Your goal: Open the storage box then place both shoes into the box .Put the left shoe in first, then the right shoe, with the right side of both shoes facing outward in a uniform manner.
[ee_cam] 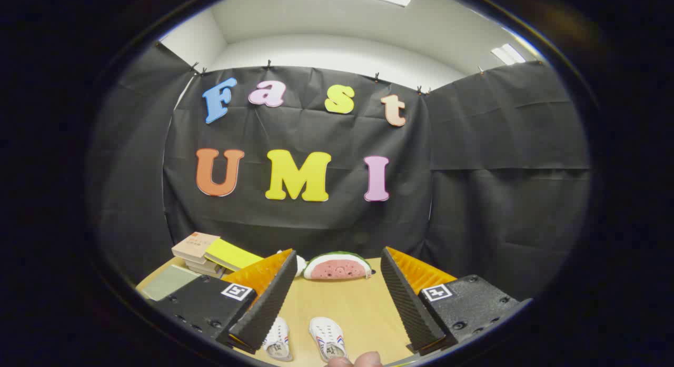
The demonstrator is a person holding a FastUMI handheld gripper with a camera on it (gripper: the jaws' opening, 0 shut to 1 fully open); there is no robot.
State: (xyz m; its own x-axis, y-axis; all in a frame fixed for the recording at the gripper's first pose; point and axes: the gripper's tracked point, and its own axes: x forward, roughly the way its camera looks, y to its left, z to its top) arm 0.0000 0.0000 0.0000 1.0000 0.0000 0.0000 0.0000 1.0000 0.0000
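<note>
While the gripper hangs spread wide, it grips nothing.
Two shoes lie on the table between its fingers.

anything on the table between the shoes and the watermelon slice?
Bare tabletop between the shoes and the watermelon slice, seen in the gripper view between the open jaws.

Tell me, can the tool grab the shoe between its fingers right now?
Probably yes. The tool is open, and the shoe lies on the table between its fingers, nothing covering it. The other shoe sits close beside it, near one finger, so aim carefully.
</note>
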